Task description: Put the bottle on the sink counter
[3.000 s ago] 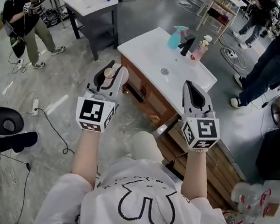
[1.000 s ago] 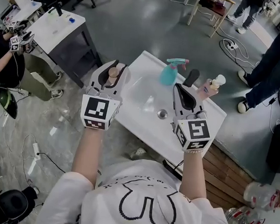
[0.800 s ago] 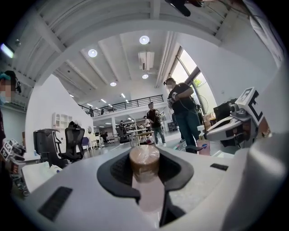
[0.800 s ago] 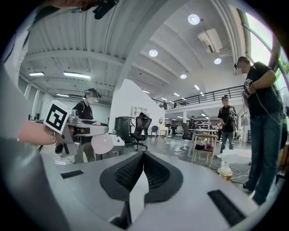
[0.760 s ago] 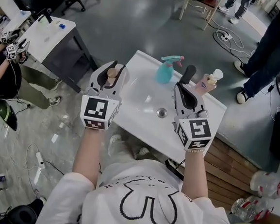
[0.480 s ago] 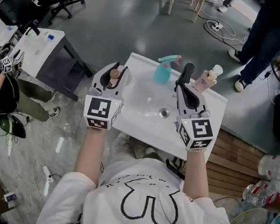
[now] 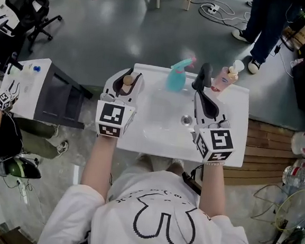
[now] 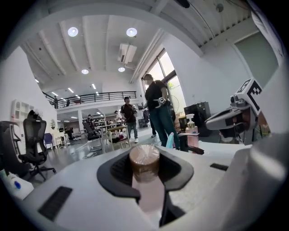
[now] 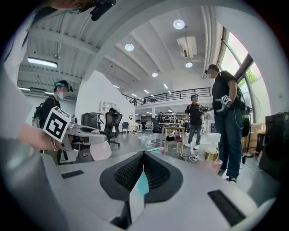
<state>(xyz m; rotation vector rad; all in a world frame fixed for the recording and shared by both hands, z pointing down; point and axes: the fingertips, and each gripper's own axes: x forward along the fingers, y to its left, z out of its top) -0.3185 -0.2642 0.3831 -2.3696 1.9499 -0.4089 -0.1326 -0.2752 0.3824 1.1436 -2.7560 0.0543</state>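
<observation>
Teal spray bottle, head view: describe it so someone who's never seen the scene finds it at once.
Find the white sink counter in the middle of the head view. Three things stand along its far edge: the spray bottle is left of the black faucet, and a pink pump bottle stands on the faucet's other side. It is the only teal one, with a trigger head.

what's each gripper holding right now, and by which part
The left gripper grips a pink bottle with a brown cap, pads on its upper part by the cap. The right gripper, jaws together, holds nothing.
</observation>
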